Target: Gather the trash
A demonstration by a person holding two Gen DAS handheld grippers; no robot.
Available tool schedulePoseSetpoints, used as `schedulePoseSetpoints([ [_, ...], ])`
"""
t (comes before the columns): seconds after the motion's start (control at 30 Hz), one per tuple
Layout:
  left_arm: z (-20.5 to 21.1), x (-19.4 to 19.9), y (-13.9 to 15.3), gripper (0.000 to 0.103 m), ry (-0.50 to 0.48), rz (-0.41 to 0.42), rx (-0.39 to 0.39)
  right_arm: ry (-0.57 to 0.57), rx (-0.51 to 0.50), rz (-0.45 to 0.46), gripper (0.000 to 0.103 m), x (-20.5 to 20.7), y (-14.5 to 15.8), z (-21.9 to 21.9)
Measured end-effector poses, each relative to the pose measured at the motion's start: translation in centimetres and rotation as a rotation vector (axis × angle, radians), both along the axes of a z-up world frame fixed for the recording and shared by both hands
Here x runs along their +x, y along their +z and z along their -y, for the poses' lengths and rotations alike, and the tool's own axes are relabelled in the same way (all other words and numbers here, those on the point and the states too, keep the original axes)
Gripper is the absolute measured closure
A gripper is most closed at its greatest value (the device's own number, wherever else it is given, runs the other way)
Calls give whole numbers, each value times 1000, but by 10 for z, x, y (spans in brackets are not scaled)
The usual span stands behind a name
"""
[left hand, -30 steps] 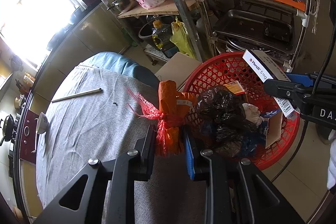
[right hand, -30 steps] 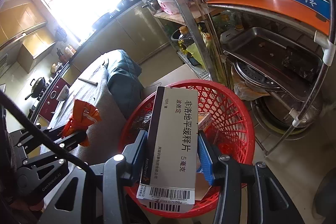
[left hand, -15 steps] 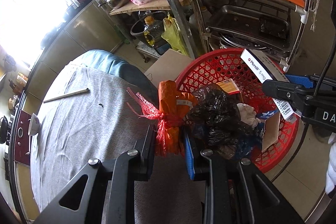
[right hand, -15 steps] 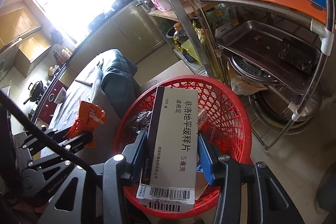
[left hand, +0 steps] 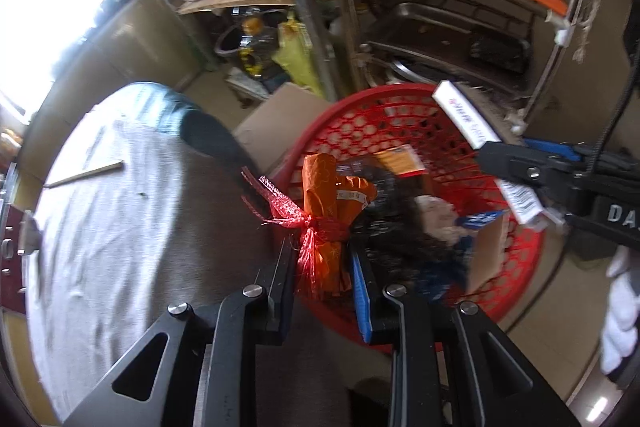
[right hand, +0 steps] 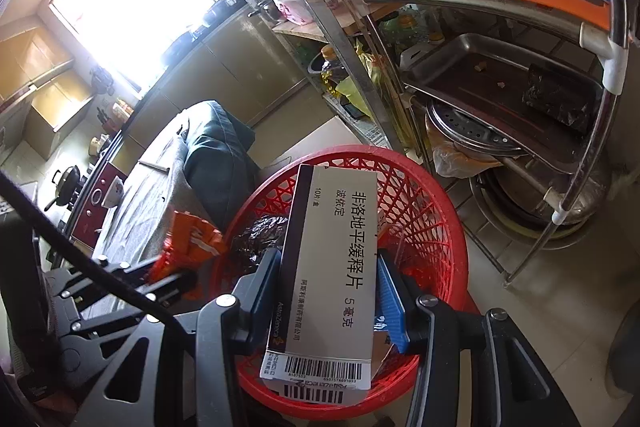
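Nearly done. Red basket (right hand: 440, 227) already full of trash. Left gripper (left hand: 322, 263) squeezing an orange wrapper (left hand: 324, 211) at the basket's edge; right gripper (right hand: 328, 283) squeezing a pill box (right hand: 332, 267) over it. Still to drop: both. Stick (left hand: 84, 175) left on table (left hand: 120, 227).

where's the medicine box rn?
Clamped in the right gripper, the medicine box hangs over the red basket beside the metal rack; the left wrist view shows it above the basket's right side.
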State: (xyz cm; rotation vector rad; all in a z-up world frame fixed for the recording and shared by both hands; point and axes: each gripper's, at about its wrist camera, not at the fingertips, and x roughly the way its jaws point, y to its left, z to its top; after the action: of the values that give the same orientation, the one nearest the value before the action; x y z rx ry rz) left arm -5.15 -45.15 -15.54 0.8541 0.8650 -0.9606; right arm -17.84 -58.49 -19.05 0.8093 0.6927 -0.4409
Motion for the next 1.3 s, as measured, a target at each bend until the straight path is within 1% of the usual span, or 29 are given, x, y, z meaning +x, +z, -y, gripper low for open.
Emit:
schedulePoseSetpoints([
  [0.03,1,-1,0,76,-10,-15,-6,-3,10,6,53,0,0,1],
  [0.1,3,-5,-1,68,-33,-37,-12,-12,31,16,52,-1,-1,3],
  [0.17,4,-8,-1,40,-54,-46,-19,-22,76,35,50,-3,-4,6],
  [0.2,2,-9,1,37,-58,-39,-28,-24,100,45,50,-4,-5,8],
  [0.23,0,-11,4,36,-65,-27,-44,-29,122,58,50,-5,-6,9],
  [0.3,-4,-12,8,36,-72,-21,-50,-39,138,68,49,-7,-6,11],
  [0.43,-13,-10,18,36,-36,33,-54,-47,130,77,49,-9,0,9],
  [0.63,-46,2,42,36,67,95,-82,8,81,85,49,2,16,-10],
  [0.77,-84,19,64,35,163,115,-127,63,39,86,49,15,30,-32],
  [0.93,-137,42,89,34,300,143,-194,161,-23,99,49,37,53,-68],
  [1.07,-182,58,106,34,397,183,-235,263,-89,103,49,63,74,-109],
  [1.2,-234,76,121,34,506,234,-273,382,-191,102,49,93,97,-161],
  [1.3,-270,89,128,33,585,253,-300,467,-279,112,49,113,114,-203],
])
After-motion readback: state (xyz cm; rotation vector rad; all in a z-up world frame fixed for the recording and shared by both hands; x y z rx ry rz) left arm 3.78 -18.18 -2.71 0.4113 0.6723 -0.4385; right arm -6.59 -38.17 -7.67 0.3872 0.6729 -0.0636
